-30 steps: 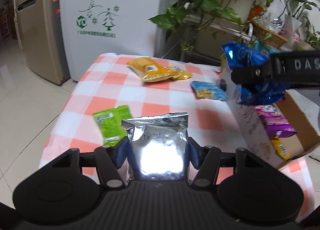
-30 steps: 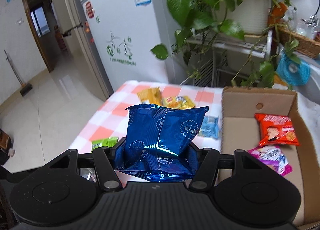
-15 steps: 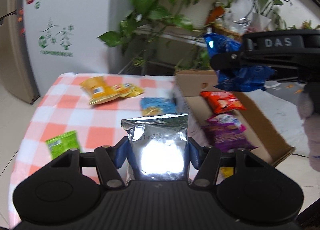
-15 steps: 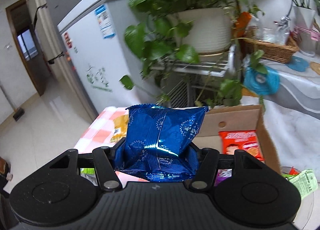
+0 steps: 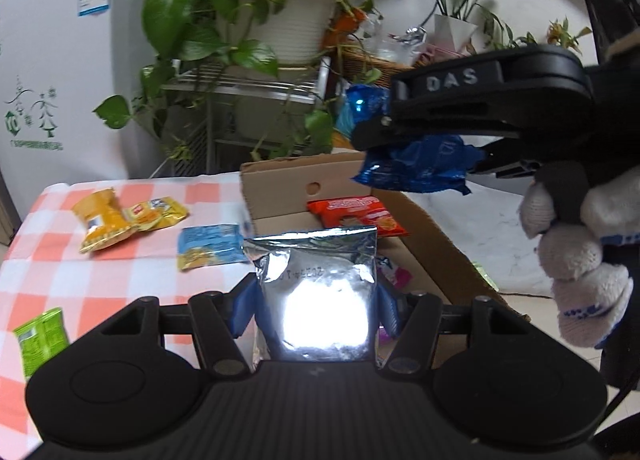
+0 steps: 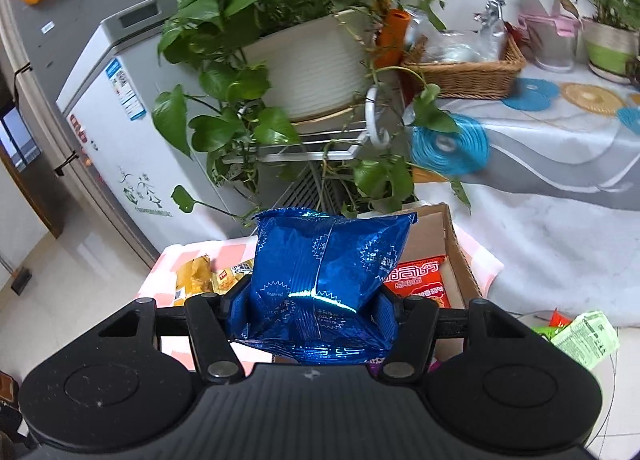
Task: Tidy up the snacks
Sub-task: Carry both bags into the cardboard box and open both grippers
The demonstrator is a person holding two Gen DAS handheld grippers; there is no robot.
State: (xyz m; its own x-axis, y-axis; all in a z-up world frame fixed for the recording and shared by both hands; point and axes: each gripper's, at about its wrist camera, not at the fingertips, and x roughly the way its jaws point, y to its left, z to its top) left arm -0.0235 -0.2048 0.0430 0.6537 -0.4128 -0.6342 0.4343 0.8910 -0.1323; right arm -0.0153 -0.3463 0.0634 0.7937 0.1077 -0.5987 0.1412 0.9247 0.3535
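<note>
Left hand-held gripper (image 5: 316, 302) clamps a silver foil snack bag (image 5: 318, 288) between its blue pads (image 5: 243, 306), bag upright, top seam up. It sits over the near end of the cardboard box (image 5: 280, 184), with the box's left wall just below-left of the bag.

Right hand-held gripper (image 6: 312, 310) is clamped on a blue foil snack bag (image 6: 324, 276), pinched at its lower half, top edge free. From the left wrist view that same blue bag (image 5: 416, 164) hangs above the box's far end, over the red snack pack (image 5: 358, 214) lying inside. A white-gloved hand (image 5: 576, 252) holds the right hand-held gripper's handle.

In the box: red pack at the far end, a purple-white pack (image 5: 394, 272) partly hidden behind the silver bag.

On the checkered desk (image 5: 100, 272) left of the box: orange bag (image 5: 102, 224), yellow pack (image 5: 154, 214) touching it, light-blue pack (image 5: 210, 246) just beside the box wall, green pack (image 5: 40, 338) at the near left edge.
</note>
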